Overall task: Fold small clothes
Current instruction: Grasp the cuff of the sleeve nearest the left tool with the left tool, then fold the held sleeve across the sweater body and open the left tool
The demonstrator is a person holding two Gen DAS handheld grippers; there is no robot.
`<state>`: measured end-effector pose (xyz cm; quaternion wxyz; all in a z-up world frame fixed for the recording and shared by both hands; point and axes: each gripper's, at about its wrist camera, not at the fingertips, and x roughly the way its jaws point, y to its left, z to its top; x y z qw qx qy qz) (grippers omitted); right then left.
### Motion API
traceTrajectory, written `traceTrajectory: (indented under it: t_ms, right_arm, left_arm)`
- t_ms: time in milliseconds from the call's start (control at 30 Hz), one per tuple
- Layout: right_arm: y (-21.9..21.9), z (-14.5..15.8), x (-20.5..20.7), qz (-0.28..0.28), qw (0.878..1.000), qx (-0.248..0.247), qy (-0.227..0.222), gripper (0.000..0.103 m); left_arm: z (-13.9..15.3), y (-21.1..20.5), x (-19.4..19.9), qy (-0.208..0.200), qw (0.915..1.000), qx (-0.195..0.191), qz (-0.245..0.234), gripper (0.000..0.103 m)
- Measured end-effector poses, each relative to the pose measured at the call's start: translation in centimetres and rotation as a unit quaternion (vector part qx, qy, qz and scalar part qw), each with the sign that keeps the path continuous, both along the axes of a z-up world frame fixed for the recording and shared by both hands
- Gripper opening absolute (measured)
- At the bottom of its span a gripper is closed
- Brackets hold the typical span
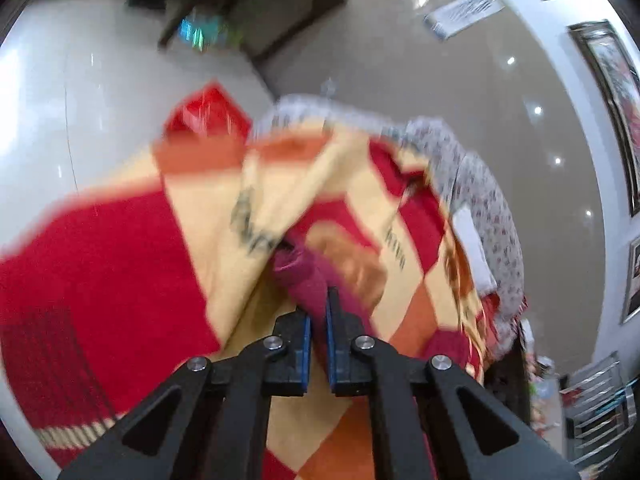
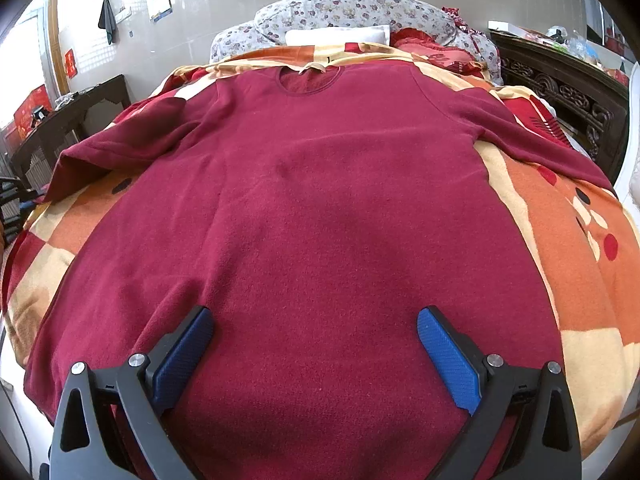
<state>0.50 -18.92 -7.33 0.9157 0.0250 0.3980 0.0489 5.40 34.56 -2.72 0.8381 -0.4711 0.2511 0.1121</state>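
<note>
A maroon long-sleeved sweater (image 2: 320, 200) lies spread flat, front up, on a bed blanket (image 2: 560, 220) with red, orange and cream patches. Its neck points toward the pillows and both sleeves are stretched out sideways. My right gripper (image 2: 316, 314) hovers open over the sweater's lower body, with its blue pads (image 2: 448, 360) wide apart and nothing between them. In the blurred left wrist view, my left gripper (image 1: 319, 304) is shut on a bunched fold of the maroon sweater (image 1: 304, 276), with the blanket (image 1: 100, 272) around and under it.
Floral pillows (image 2: 352, 8) and a white folded cloth (image 2: 338, 36) sit at the head of the bed. A carved dark wooden cabinet (image 2: 560, 92) stands to the right, a dark side table (image 2: 68, 116) to the left. A red box (image 1: 204, 114) lies beyond the blanket's edge.
</note>
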Motion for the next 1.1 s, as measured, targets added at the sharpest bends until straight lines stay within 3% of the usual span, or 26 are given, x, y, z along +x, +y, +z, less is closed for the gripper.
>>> traceTrajectory:
  t_ms: [167,333,433,533,667,733,900,1033,1067,1100]
  right_arm:
    - [-0.1,0.0,-0.1,0.001,1.0,0.004,-0.002,0.103]
    - [-0.1,0.0,-0.1,0.001,1.0,0.005,-0.003,0.103]
    - [-0.2,0.1,0.0,0.002,1.0,0.007,0.0,0.103]
    - [-0.4,0.4,0.3,0.005,1.0,0.016,0.008,0.103]
    - [-1.4,1.9,0.4,0.011,0.999,0.044,0.021,0.103]
    - [-2.2,3.5,0.6,0.014,0.999,0.043,0.013,0.103]
    - [-5.0,8.5,2.6,0.0,0.999,0.031,-0.032,0.103]
    - [-6.3,9.8,5.9,-0.002,0.999,0.038,-0.034,0.103]
    - [-6.5,9.8,6.8,-0.003,0.999,0.044,-0.031,0.103]
    - [-6.6,9.8,7.9,-0.001,0.998,0.056,-0.029,0.103]
  left_arm:
    - [5.7,1.0,-0.7,-0.055,0.9942,0.087,0.033,0.006]
    - [7.0,0.0,0.9,-0.061,0.9936,0.094,0.003,0.006]
    - [7.4,-3.4,1.7,-0.083,0.9905,0.098,-0.051,0.006]
    - [8.4,-9.1,4.1,-0.11,0.9779,0.117,-0.134,0.006]
    - [9.5,-18.2,7.8,-0.145,0.9502,0.134,-0.241,0.006]
    - [9.1,-22.6,9.6,-0.153,0.9381,0.129,-0.282,0.006]
    - [4.6,-30.2,12.8,-0.126,0.922,0.125,-0.344,0.006]
    - [-0.7,-33.6,14.9,-0.065,0.9148,0.112,-0.383,0.007]
    - [-1.7,-33.9,15.1,-0.05,0.9147,0.102,-0.388,0.01]
    - [-2.5,-33.8,15.2,-0.041,0.9143,0.088,-0.393,0.02]
